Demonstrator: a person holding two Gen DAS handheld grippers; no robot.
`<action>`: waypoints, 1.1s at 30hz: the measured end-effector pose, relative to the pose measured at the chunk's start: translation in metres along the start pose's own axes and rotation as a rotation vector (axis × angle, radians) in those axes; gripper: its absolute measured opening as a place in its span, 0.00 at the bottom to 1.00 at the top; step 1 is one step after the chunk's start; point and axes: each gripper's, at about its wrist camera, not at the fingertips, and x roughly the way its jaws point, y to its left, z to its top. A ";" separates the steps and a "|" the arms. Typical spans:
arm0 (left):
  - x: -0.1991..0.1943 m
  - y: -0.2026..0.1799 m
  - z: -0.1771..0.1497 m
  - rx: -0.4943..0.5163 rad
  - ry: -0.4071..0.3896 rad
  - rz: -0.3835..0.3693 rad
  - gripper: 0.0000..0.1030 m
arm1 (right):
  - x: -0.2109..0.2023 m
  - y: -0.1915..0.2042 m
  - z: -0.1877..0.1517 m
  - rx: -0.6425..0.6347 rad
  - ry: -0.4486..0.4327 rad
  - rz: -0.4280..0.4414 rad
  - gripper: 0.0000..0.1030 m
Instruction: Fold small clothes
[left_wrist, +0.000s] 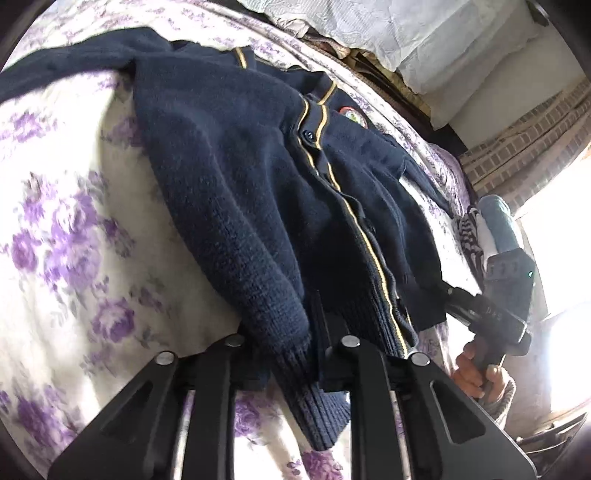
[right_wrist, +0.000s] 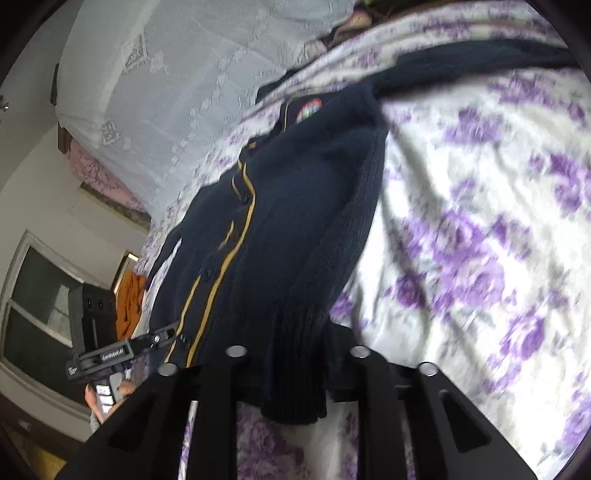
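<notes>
Navy knit cardigan (left_wrist: 236, 177), yellow placket stripes, round chest badge.
Buttoned, lying rumpled on my bed; ribbed hem nearest me.

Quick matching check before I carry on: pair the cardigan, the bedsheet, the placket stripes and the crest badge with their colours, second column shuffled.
Column one:
1. cardigan
2. bedsheet
3. placket stripes
4. crest badge

Column two:
a. yellow
b. red, white and green
c. navy blue
d. white with purple flowers

Pairs: 1-c, 2-d, 3-a, 4-b.
</notes>
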 end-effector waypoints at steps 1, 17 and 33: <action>0.006 0.004 0.001 -0.019 0.015 -0.007 0.29 | 0.002 -0.004 0.001 0.015 0.005 0.009 0.27; -0.030 0.015 -0.040 0.005 0.041 -0.053 0.10 | -0.029 0.003 -0.041 -0.077 0.019 -0.019 0.13; -0.088 -0.013 -0.015 0.136 -0.142 0.146 0.54 | -0.074 0.030 -0.002 -0.219 -0.088 -0.153 0.41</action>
